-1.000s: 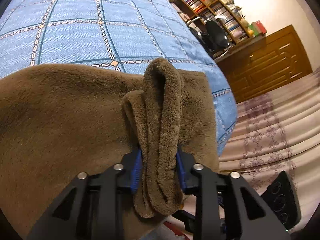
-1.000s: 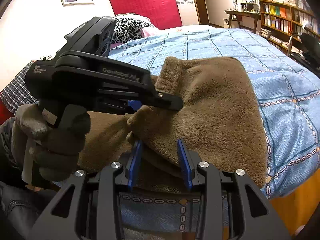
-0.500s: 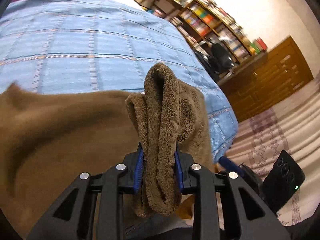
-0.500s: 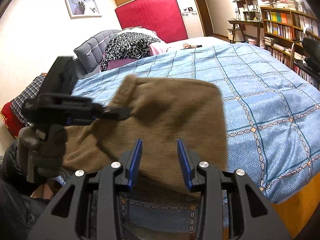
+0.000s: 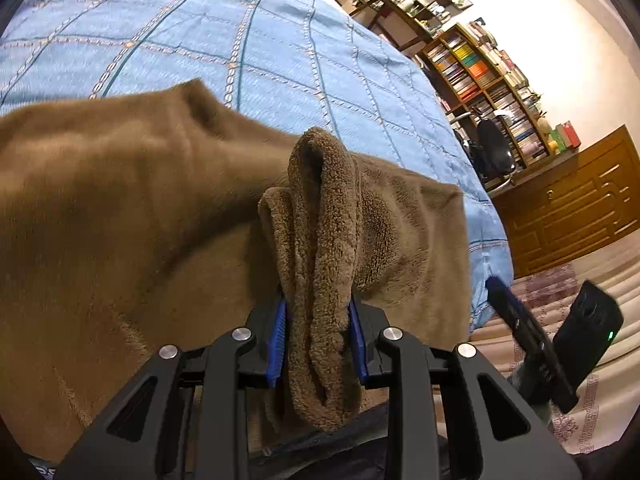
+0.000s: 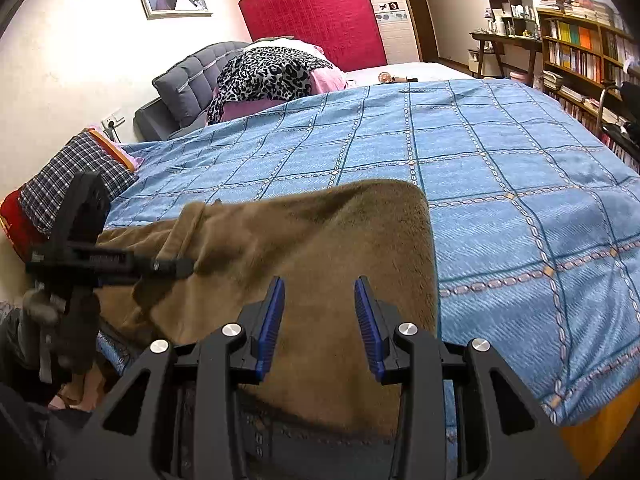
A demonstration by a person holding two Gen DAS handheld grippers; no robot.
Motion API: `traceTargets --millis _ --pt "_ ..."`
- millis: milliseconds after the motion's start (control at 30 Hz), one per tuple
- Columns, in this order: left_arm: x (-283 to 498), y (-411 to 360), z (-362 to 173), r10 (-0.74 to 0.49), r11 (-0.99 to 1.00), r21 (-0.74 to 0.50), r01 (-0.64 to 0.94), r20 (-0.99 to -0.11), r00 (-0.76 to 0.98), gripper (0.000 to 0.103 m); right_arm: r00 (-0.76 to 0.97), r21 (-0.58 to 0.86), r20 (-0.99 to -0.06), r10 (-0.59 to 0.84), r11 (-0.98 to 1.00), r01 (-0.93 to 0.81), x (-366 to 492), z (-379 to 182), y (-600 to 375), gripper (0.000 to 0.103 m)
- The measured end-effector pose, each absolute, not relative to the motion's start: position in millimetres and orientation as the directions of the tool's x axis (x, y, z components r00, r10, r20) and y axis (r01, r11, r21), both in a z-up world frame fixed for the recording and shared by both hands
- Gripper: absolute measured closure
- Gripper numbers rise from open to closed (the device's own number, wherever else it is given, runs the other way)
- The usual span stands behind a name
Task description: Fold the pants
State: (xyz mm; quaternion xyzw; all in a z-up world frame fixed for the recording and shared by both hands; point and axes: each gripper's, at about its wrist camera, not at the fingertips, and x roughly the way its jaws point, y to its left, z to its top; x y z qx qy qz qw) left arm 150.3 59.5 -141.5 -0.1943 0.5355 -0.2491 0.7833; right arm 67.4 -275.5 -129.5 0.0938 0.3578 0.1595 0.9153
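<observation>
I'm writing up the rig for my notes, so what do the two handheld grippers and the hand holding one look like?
Both the right gripper and the left gripper are black angular frames with silver round bolts and ribbed blue finger pads. No cables show. The hand gripping the left one wears a dark grey glove.

- The blue bedspread lies bare beyond and to the right of the brown pants; open room there
- On the left, the left gripper crosses low over the pants; a plaid pillow sits behind it
- Far end: leopard blanket and grey headboard close the way
</observation>
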Motion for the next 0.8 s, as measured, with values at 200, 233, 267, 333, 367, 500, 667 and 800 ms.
traceTargets --millis 200,233,267,333,367,500,667,800 --pt "144.9 67.4 -147.9 -0.614 0.787 -0.592 0.172 -0.727 0.306 0.076 0.684 0.334 -0.642 0.346 0.930 -0.156 114.9 -133.5 -281.4 0.066" --pt "143.5 69.3 -148.2 -0.615 0.786 -0.595 0.169 -0.726 0.308 0.076 0.688 0.343 -0.638 0.346 0.928 -0.148 121.7 -131.1 -281.5 0.066" --pt "142.3 71.6 -148.5 -0.616 0.785 -0.597 0.164 -0.724 0.310 0.076 0.691 0.342 -0.635 0.345 0.928 -0.149 126.0 -129.0 -280.6 0.066" --pt "141.0 78.2 -149.6 -0.618 0.782 -0.604 0.152 -0.720 0.316 0.076 0.691 0.334 -0.638 0.339 0.931 -0.148 134.1 -125.8 -276.9 0.066" --pt "141.2 80.1 -149.4 -0.618 0.782 -0.606 0.147 -0.719 0.317 0.076 0.683 0.331 -0.646 0.340 0.931 -0.151 138.2 -126.7 -273.9 0.066" --pt "138.5 85.0 -151.2 -0.610 0.787 -0.601 0.138 -0.724 0.323 0.076 0.648 0.303 -0.691 0.322 0.942 -0.146 154.2 -141.1 -264.7 0.066" --pt "135.4 83.5 -157.5 -0.594 0.799 -0.584 0.142 -0.732 0.333 0.076 0.620 0.288 -0.725 0.299 0.950 -0.121 166.7 -178.5 -261.2 0.065" --pt "135.2 81.7 -160.3 -0.584 0.807 -0.572 0.148 -0.736 0.343 0.073 0.640 0.232 -0.722 0.263 0.963 -0.135 163.0 -183.7 -252.2 0.065"
